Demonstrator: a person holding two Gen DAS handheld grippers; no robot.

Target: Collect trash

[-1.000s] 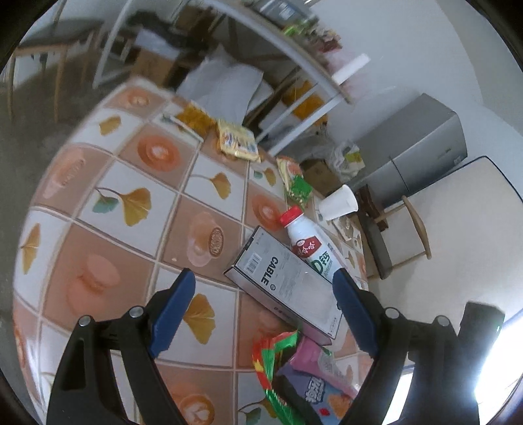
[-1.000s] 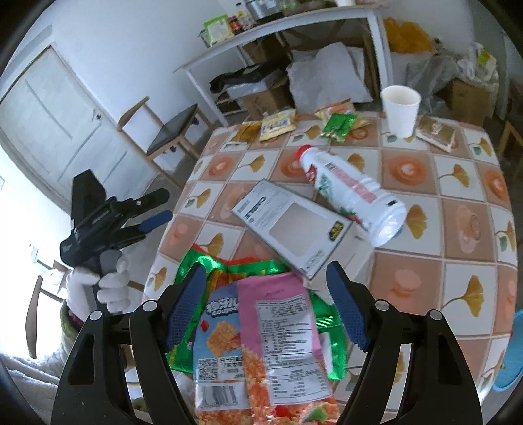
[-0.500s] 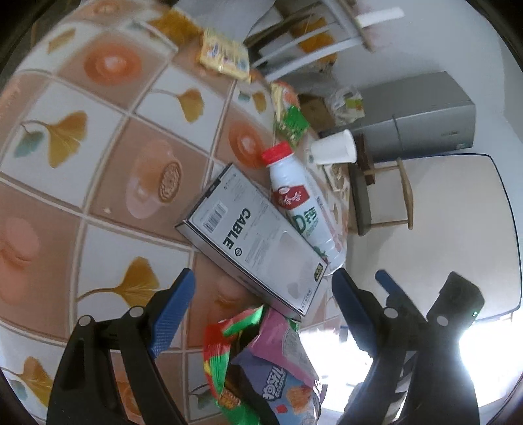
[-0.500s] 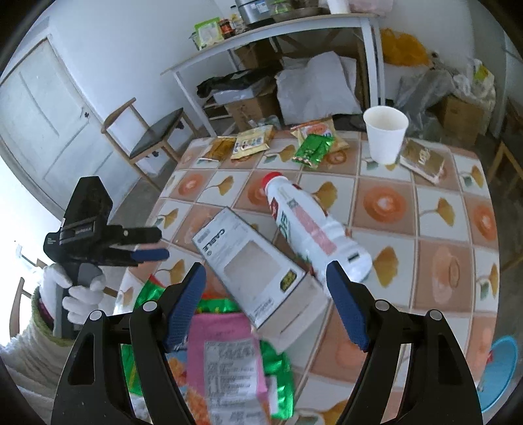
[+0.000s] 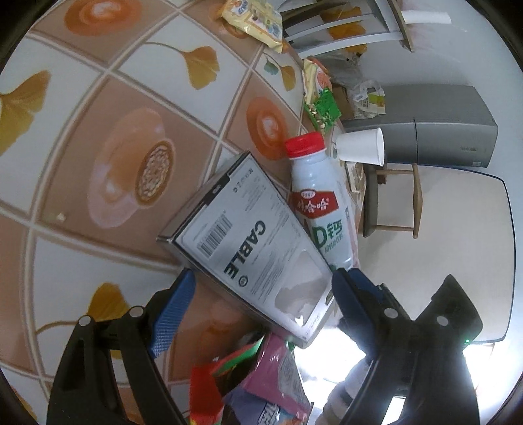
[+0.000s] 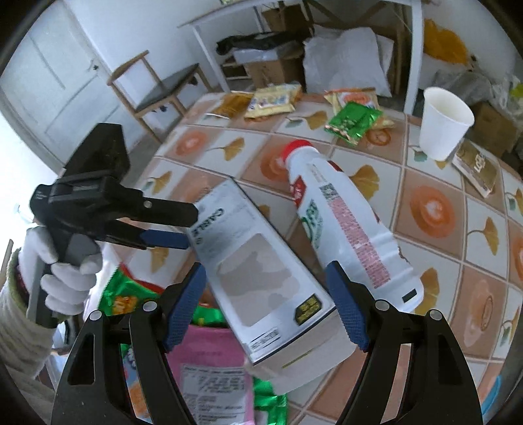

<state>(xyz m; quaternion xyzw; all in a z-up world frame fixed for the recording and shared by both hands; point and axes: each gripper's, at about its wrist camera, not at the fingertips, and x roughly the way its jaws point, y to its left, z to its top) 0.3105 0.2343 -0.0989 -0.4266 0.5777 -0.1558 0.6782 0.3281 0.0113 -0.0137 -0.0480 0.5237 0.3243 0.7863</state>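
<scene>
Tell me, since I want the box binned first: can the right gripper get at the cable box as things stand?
Probably yes. The right gripper is open, with the near end of the cable box between its pads and nothing on top. The milk bottle lies close along one side, so that finger has little room.

The tabletop (image 6: 434, 209) wears a cloth of orange and white squares printed with ginkgo leaves. Behind it stand white walls, a white panelled door (image 6: 49, 81) and a wooden chair with a dark seat (image 6: 163, 88). A white shelf table (image 6: 294, 19) shelters cardboard boxes (image 6: 268, 68) and a white sack (image 6: 343, 59). A grey cabinet (image 5: 434, 124) stands near another wooden chair (image 5: 392, 202). Daylight glares in low.
</scene>
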